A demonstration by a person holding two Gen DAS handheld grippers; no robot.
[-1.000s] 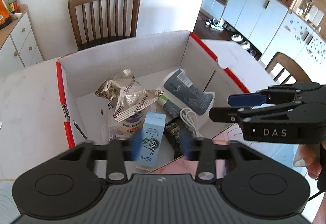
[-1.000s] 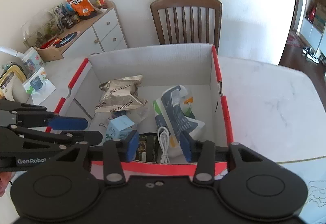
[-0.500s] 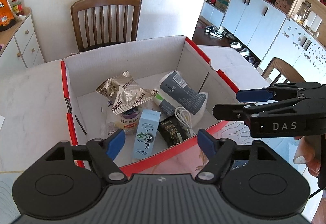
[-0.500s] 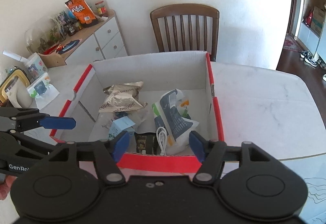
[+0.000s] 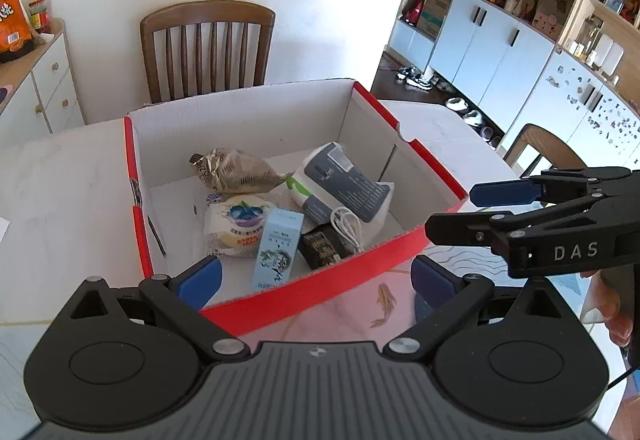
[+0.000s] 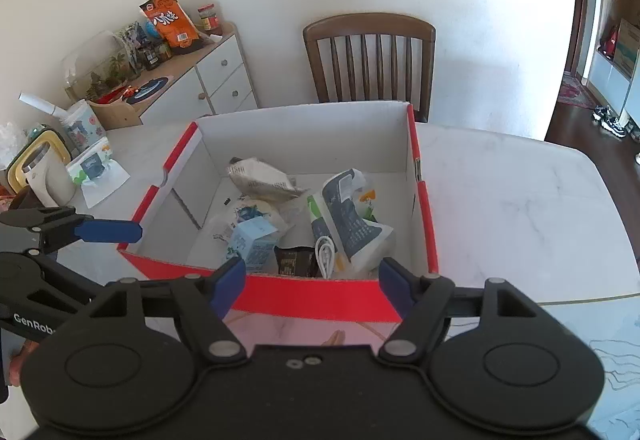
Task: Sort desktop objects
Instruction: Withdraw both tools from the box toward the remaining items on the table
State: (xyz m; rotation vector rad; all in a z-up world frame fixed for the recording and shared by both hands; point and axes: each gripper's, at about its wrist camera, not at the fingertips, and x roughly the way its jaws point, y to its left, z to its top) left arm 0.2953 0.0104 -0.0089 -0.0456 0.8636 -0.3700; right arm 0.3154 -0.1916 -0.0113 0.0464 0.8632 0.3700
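Left gripper (image 5: 316,282), jaws spread wide and holding nothing, above the near red edge of the cardboard box (image 5: 248,112). Right gripper (image 6: 312,280), likewise wide apart and holding nothing, just short of the same edge. Box, red outside and white inside, on a white marble table (image 6: 520,200); inside it, a light-blue carton (image 5: 278,250) near the front, a coiled white cable (image 5: 347,225) touching a dark packet (image 5: 323,246), a grey-and-white pouch (image 5: 340,180), a crumpled foil bag (image 5: 232,170). Wooden chair (image 6: 370,60) behind the table.
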